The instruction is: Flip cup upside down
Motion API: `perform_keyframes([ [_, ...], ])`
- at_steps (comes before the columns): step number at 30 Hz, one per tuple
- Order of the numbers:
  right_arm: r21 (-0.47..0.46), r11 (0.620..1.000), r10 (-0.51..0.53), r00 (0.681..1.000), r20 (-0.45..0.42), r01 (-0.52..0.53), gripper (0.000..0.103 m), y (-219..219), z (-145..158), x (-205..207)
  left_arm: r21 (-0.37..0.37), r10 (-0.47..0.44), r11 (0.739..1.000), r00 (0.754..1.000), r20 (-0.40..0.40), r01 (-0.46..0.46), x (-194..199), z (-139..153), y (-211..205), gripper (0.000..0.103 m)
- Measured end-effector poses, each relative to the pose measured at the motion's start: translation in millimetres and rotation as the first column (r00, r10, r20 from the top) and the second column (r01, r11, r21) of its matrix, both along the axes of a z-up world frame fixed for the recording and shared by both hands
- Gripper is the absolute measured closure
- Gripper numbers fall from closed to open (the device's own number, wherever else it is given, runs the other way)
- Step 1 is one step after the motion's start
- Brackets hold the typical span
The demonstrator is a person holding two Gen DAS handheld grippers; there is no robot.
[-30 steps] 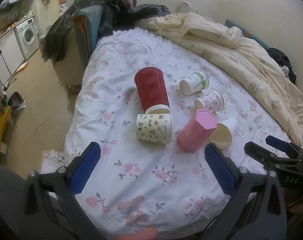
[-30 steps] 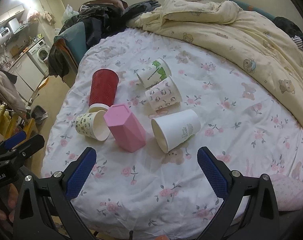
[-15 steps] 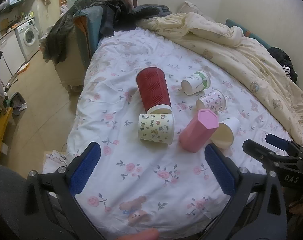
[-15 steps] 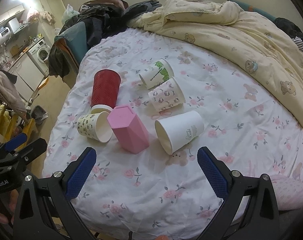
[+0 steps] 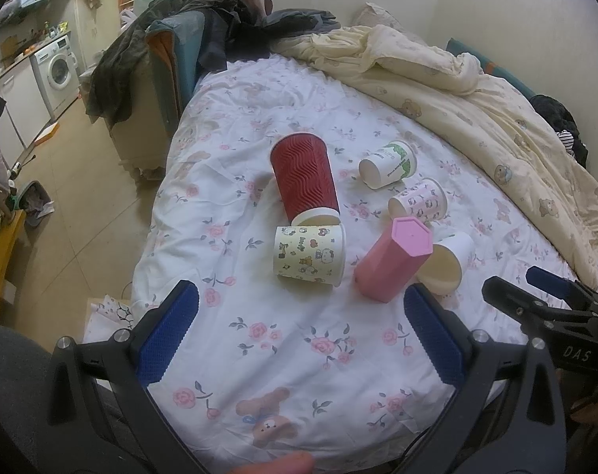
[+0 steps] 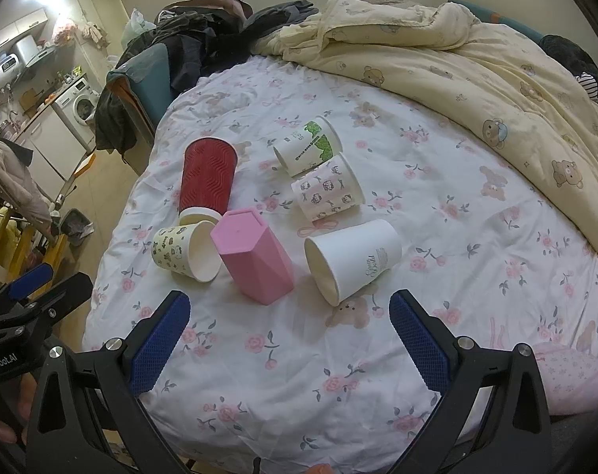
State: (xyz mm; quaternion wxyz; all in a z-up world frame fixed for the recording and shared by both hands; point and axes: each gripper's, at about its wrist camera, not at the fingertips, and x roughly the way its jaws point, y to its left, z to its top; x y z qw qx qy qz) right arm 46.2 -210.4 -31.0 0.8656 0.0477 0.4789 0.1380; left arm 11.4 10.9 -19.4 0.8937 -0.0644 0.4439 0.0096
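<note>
So both my grippers are spread wide with nothing in them, left gripper (image 5: 299,335) and right gripper (image 6: 289,335) hanging over the near edge of the bed (image 6: 299,375). Six cups are lying on their sides mid-sheet: the white cup (image 6: 352,258) is closest to my right one, just beside the pink cup (image 6: 255,254).

Both wrist views look down from near the bed (image 5: 228,181), sharing 6 cups (image 6: 352,260).

Black hand-held gripper (image 5: 299,331); blue ribbed pads (image 5: 168,335)
</note>
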Motion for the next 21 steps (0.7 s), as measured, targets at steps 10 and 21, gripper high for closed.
perform_keyframes([
  [10, -0.001, 1.000, -0.001, 1.000, -0.004, 0.001, 0.000, -0.4, -0.8, -0.2, -0.001, 0.001, 1.000, 1.000, -0.001, -0.001, -0.1, 0.0, 0.9, 0.000],
  [21, -0.001, 1.000, 0.000, 1.000, -0.003, 0.000, 0.000, -0.3, -1.0, -0.1, -0.002, 0.000, 1.000, 1.000, -0.003, 0.000, 0.0, -0.5, 2.3, 0.000],
])
